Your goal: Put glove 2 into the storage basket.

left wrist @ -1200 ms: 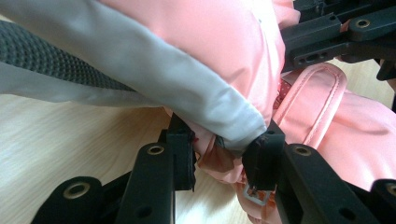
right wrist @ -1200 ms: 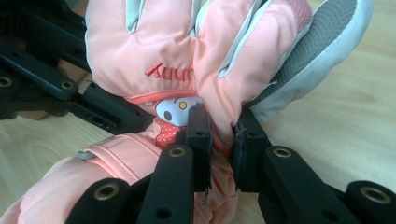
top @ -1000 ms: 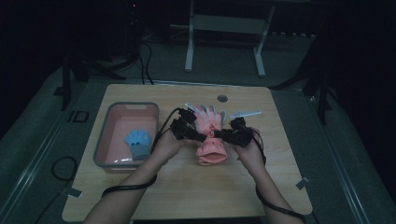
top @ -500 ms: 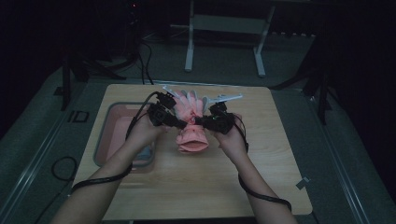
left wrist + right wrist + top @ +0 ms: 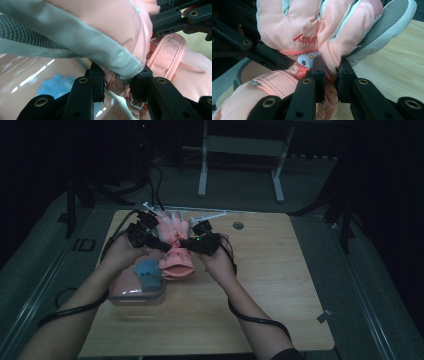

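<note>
A pink padded glove with grey trim hangs in the air between both grippers, above the wooden table. My left gripper is shut on its left side; in the left gripper view the jaws pinch the glove's fabric. My right gripper is shut on the glove near its wrist, with pink fabric squeezed between the jaws. A cartoon patch and red lettering show on the glove's back. The cuff hangs down over the edge of a pink tray.
The pink tray sits at the table's left and holds a blue glove. A small round grommet is set in the table's far side. Cables trail from both grippers along the person's forearms. A metal stand is on the floor beyond the table.
Both grippers have carried the pink glove leftward across the table, from the middle to above the tray's right edge. Both stay shut on it.
</note>
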The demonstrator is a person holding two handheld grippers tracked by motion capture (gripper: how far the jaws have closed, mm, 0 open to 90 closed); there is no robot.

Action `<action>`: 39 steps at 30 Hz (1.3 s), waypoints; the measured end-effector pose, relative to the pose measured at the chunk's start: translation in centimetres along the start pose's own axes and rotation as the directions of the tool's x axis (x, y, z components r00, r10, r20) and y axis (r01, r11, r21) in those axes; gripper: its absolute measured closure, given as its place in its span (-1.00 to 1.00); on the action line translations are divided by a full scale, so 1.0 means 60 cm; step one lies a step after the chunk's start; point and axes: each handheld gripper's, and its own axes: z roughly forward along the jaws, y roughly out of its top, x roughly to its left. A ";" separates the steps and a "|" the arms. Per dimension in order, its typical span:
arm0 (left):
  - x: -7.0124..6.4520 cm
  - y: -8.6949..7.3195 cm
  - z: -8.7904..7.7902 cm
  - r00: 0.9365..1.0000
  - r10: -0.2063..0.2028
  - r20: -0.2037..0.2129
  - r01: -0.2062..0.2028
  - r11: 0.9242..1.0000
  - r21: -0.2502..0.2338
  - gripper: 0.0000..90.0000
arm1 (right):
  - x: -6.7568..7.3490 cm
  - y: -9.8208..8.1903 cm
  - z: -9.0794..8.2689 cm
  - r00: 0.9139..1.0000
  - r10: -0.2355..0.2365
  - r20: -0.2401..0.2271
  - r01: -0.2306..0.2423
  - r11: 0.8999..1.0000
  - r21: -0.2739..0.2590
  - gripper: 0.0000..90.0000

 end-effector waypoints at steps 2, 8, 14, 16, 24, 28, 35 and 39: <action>0.014 -0.010 -0.012 1.000 -0.012 -0.010 0.012 1.000 0.010 0.51 | 0.013 0.007 0.017 1.000 0.001 -0.017 -0.001 1.000 0.002 0.76; 0.056 -0.044 -0.040 0.998 -0.032 -0.048 0.034 0.998 0.044 0.51 | 0.053 0.023 0.070 0.999 0.013 -0.052 -0.013 1.000 -0.003 0.76; 0.095 -0.084 -0.034 0.998 -0.044 -0.055 0.048 0.996 0.069 0.50 | 0.080 0.013 0.126 0.996 0.035 -0.077 -0.034 0.999 0.006 0.76; 0.106 -0.099 -0.021 0.997 -0.060 -0.044 0.063 0.996 0.070 0.50 | 0.085 0.006 0.143 0.997 0.032 -0.072 -0.030 0.999 0.025 0.76; 0.136 -0.145 0.032 0.993 -0.118 0.010 0.116 0.985 0.130 0.50 | 0.090 -0.032 0.198 0.998 0.037 -0.059 -0.028 0.990 0.136 0.74; 0.138 -0.160 0.055 0.989 -0.138 0.042 0.131 0.980 0.148 0.49 | 0.090 -0.047 0.208 0.998 0.036 -0.052 -0.025 0.980 0.197 0.72; 0.146 -0.166 0.078 0.983 -0.173 0.057 0.162 0.974 0.158 0.46 | 0.088 -0.049 0.217 1.000 -0.005 -0.002 0.005 0.965 0.263 0.66; 0.154 -0.168 0.087 0.977 -0.203 0.070 0.191 0.970 0.149 0.38 | 0.084 -0.048 0.223 1.000 -0.005 0.011 0.001 0.960 0.281 0.62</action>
